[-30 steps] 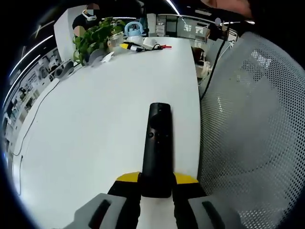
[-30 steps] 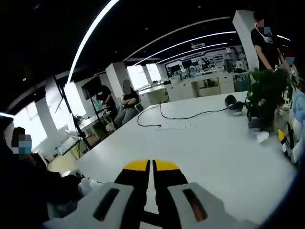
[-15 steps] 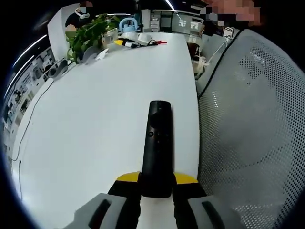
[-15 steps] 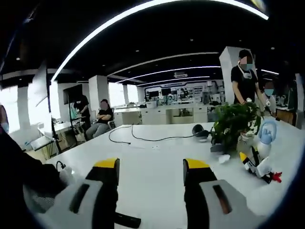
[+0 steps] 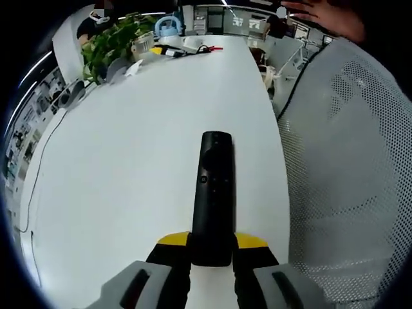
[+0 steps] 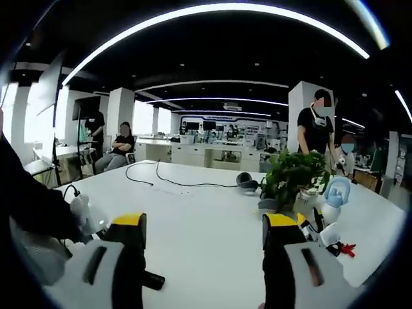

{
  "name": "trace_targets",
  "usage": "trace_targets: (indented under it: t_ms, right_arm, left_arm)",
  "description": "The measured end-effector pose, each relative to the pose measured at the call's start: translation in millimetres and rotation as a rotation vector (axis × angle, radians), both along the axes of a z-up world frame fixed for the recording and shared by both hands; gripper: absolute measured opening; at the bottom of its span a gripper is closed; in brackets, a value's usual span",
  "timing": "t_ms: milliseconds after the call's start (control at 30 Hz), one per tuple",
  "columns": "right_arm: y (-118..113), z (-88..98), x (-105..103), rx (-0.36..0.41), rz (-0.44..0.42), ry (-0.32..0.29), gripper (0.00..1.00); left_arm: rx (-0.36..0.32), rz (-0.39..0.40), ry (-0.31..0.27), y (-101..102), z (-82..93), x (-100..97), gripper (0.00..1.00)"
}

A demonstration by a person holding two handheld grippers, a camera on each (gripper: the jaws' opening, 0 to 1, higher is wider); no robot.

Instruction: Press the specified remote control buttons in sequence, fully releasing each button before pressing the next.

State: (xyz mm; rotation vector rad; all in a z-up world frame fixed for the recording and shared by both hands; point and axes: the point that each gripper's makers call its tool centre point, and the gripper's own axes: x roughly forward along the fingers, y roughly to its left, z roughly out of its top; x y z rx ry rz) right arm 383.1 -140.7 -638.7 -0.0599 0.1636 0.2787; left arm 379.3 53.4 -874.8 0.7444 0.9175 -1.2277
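1. A black remote control (image 5: 211,193) lies lengthwise between the yellow-tipped jaws of the left gripper (image 5: 212,248), which are clamped on its near end; its far end points out over a long white worktop (image 5: 122,161), near that worktop's right-hand edge.
2. Beside the remote, just off the worktop's edge, stands the pale mesh back of a chair (image 5: 347,180).
3. At the far end of the worktop from the remote sit a leafy potted plant (image 5: 109,42), a light-blue object (image 5: 166,27) and some small clutter with a red piece (image 5: 212,48); a thin cable (image 5: 38,174) trails along the worktop's far side.
4. In the right gripper view, the right gripper (image 6: 205,228) is held with its jaws spread wide apart and nothing between them, above the same white worktop (image 6: 206,219).
5. The plant (image 6: 290,177) appears here too, with dark headphones (image 6: 244,182) just beside it and a small blue-and-white figure (image 6: 335,196) on its other side.
6. Behind the plant, an open-plan office runs back under long ceiling light strips (image 6: 212,13); one person (image 6: 317,132) stands by a white pillar and another (image 6: 119,148) sits with arms folded.
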Motion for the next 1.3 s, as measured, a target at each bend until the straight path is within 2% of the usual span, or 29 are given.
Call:
trace_targets:
  t_ms: [200,367,667,800,933,1033,1300]
  right_arm:
    - [-13,-9.6,-2,-0.018,-0.077,0.01,0.69]
    - [-23,-7.4,2,-0.026,-0.137,-0.01,0.67]
    - [-23,-14.0,3,-0.046,-0.14,0.018,0.64]
    - [-23,-20.5,3,-0.044,-0.14,0.054,0.61]
    - [-23,-21.0,3,-0.048,-0.138,0.053,0.62]
    - [-22,-26.6,3,-0.061,-0.133,0.078,0.61]
    - [-27,-28.5,2,-0.067,-0.155,0.088,0.57]
  left_arm:
    - [0.01,0.02,-0.004,6,0.4,18.2,0.24]
    - [0.021,0.021,-0.001,10,0.7,34.6,0.24]
    - [0.043,0.037,0.001,24,0.3,67.6,0.24]
    - [0.058,0.04,0.006,30,0.3,84.6,0.24]
    - [0.06,0.041,0.007,31,0.0,98.3,0.24]
    - [0.064,0.031,0.009,32,-0.3,109.7,0.24]
    - [0.088,0.005,0.015,36,-1.0,137.4,0.24]
